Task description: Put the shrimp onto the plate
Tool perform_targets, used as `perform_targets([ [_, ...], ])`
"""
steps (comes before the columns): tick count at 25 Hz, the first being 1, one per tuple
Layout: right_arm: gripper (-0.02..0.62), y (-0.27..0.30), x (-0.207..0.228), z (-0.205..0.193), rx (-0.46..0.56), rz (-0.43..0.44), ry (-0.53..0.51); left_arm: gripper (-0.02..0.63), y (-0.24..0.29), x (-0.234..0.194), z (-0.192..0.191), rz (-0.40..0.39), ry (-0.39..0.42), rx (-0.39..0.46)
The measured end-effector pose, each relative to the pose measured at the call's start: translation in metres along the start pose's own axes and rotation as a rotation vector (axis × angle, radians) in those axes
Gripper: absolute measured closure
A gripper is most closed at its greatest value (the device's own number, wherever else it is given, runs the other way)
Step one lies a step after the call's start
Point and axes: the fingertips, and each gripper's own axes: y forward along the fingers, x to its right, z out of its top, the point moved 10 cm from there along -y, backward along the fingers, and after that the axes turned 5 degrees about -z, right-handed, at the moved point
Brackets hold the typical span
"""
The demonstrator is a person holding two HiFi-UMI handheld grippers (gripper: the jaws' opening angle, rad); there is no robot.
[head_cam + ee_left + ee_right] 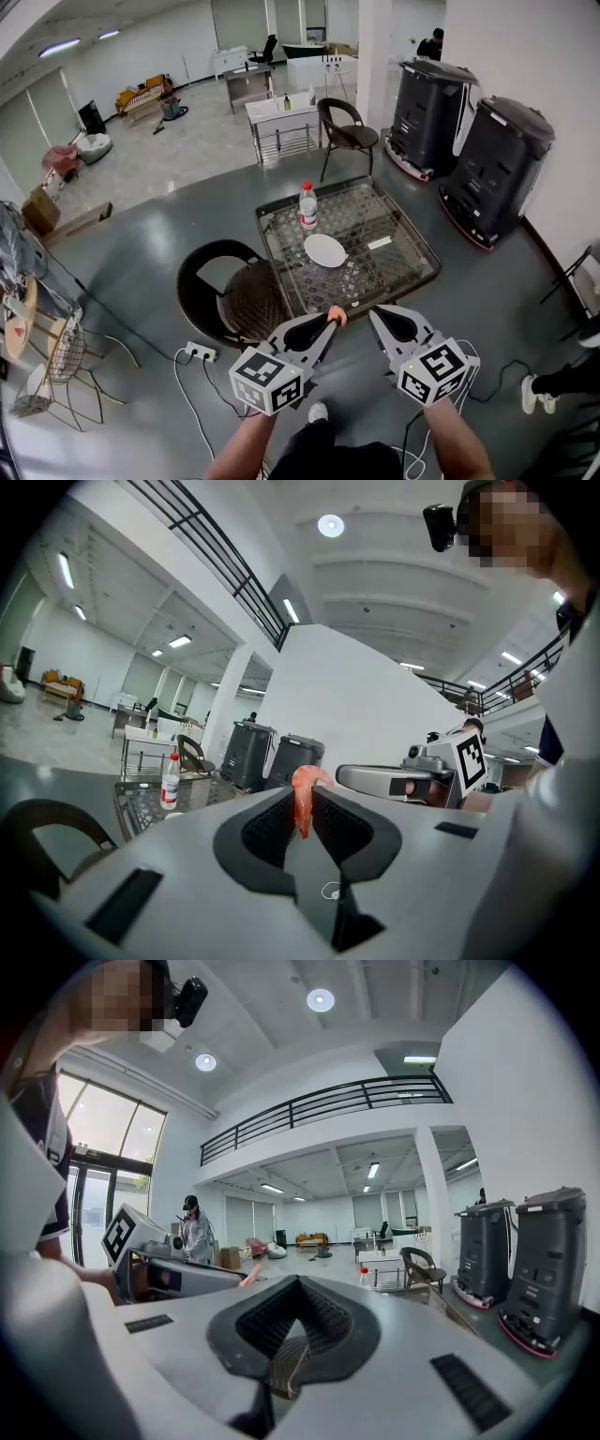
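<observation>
Head view: left gripper (pixel 328 323) is pinched on the shrimp (pixel 336 316), with the orange tail poking out at the jaw tips. Right gripper (pixel 376 313) is just beside it, jaws drawn to a point with nothing showing in them. Both are held off the near edge of the glass-topped table (pixel 405 251), not over it. The white plate (pixel 325 250) sits mid-table and is bare, with a water bottle (pixel 307 206) just behind it and a wicker chair (pixel 234 292) at the table's left side. Left gripper view: jaws are closed down to the shrimp's thickness, gripping it around the body, so the head end curls above the pads and the tail hangs between them. The hold looks centred, with no slip visible. The table and bottle are ahead and to the left, well apart from the jaws. Right gripper view: pads meet at the tip with nothing between them, so it's idle. The left gripper is at the left of this frame with a pink bit of shrimp sticking out. Status: pick is done and the shrimp is airborne in the left gripper. Still to do: carry it forward over the plate, lower it and let go. I'd call it roughly half way, with no shrimp on the plate yet.
</observation>
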Motion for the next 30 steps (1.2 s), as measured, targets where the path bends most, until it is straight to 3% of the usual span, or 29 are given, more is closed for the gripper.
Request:
perform_targets([
  [8,0.591,0.04,0.019,0.005,-0.002,-0.027,0.011,0.541,0.019,-0.045,0.014,-0.013,0.017,-0.026],
  [15,0.591,0.075,0.05,0.005,-0.002,0.001,0.028,0.541,0.043,-0.073,0.023,0.019,0.023,-0.04],
  [30,0.591,0.166,0.167,0.016,0.035,0.187,0.051,0.541,0.122,-0.126,0.04,0.227,0.002,-0.073],
])
